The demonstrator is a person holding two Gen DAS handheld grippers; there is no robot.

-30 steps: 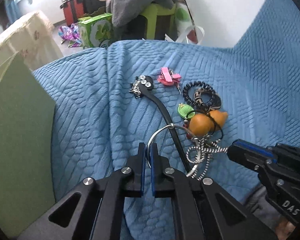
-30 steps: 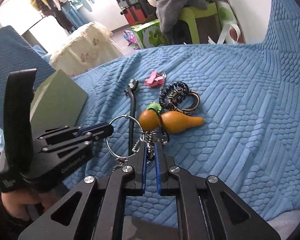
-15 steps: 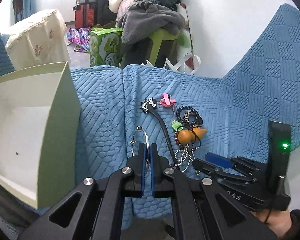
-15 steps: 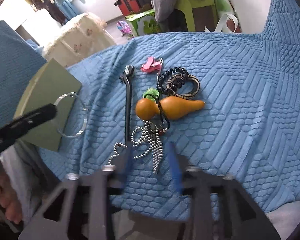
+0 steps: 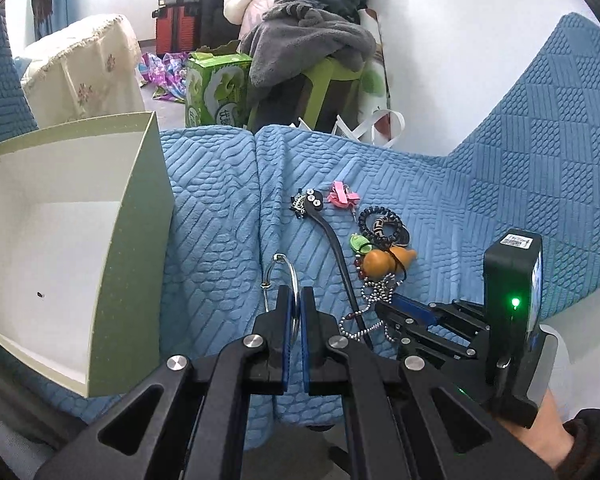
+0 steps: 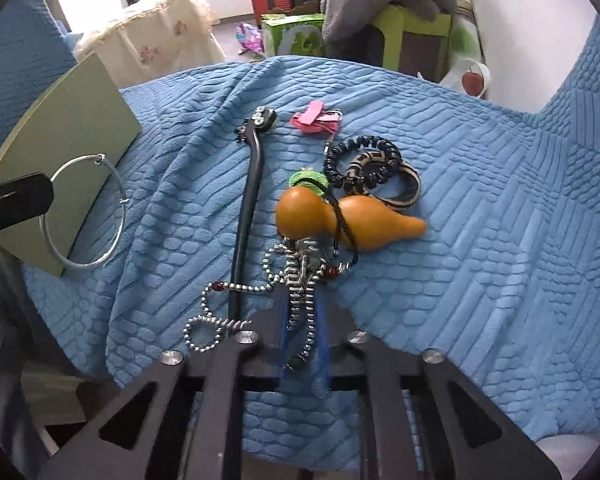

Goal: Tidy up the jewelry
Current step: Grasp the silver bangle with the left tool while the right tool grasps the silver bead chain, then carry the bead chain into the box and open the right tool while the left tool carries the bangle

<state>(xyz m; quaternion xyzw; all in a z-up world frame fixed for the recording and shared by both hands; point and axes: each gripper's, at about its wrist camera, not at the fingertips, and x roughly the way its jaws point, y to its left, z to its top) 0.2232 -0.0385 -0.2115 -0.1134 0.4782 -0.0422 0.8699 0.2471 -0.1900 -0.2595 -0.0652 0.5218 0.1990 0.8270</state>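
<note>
My left gripper (image 5: 295, 300) is shut on a thin silver bangle (image 5: 281, 280) and holds it above the blue cover, right of the open pale green box (image 5: 132, 240). The bangle also shows in the right wrist view (image 6: 85, 212). My right gripper (image 6: 303, 320) is open, its blurred fingers either side of a silver bead chain (image 6: 300, 280). Beyond it lie an orange gourd charm (image 6: 340, 220), a black hair stick (image 6: 248, 200), dark beaded bracelets (image 6: 364, 168), a green charm (image 6: 308, 178) and a pink clip (image 6: 314, 120).
The blue quilted cover (image 5: 480, 208) drapes a seat and rises at the right. Behind stand a green carton (image 5: 216, 92), a green stool with grey clothes (image 5: 312, 52) and a cloth-covered piece (image 5: 80, 76).
My left gripper lifted the bangle off the pile and drew back left, beside the box. My right gripper opened, and its fingers now sit around the bead chain.
</note>
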